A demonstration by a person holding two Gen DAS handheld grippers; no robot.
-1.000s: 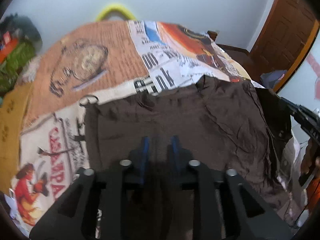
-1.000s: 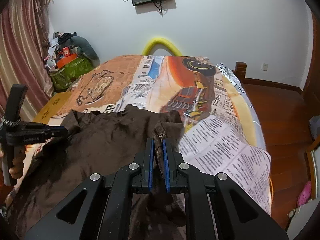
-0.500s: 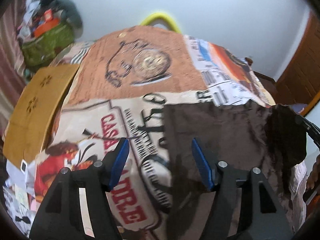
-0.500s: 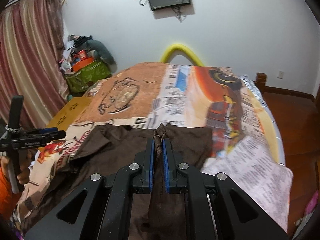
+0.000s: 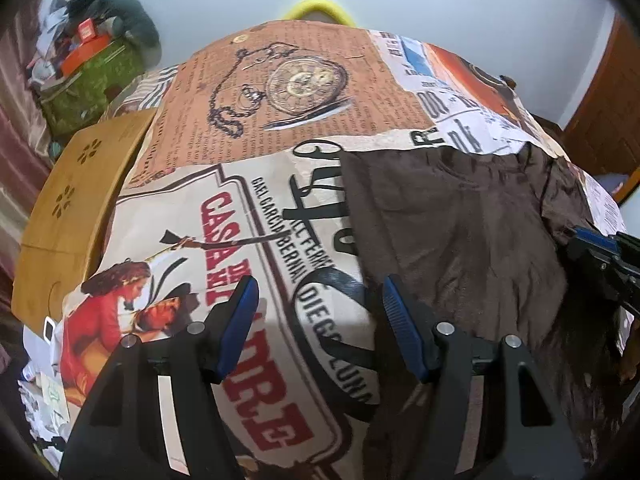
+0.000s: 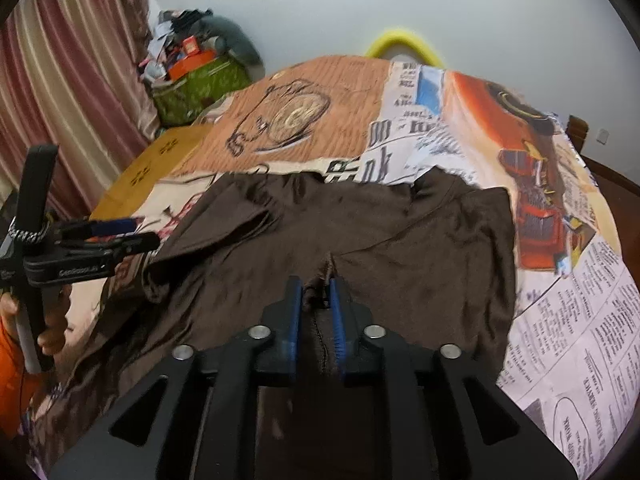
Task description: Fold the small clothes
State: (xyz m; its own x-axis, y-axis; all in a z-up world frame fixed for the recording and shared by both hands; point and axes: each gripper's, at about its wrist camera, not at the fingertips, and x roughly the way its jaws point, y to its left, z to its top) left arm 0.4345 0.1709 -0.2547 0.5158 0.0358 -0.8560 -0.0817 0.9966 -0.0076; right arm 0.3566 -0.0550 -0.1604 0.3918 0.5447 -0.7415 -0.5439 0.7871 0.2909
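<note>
Brown shirt (image 6: 360, 240) near edge hidden under right tongs (image 6: 315, 304), left tongs (image 5: 316, 312) spread

Both of the 2 wrist views look forward, low and close over the bed (image 5: 304, 92); they share the brown garment (image 6: 360, 232) and the far wall (image 6: 320, 8).

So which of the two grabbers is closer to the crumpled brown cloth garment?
Right. The right gripper is pinching a fold of the brown cloth garment; the left gripper is open beside its edge, over the printed bedspread.
</note>
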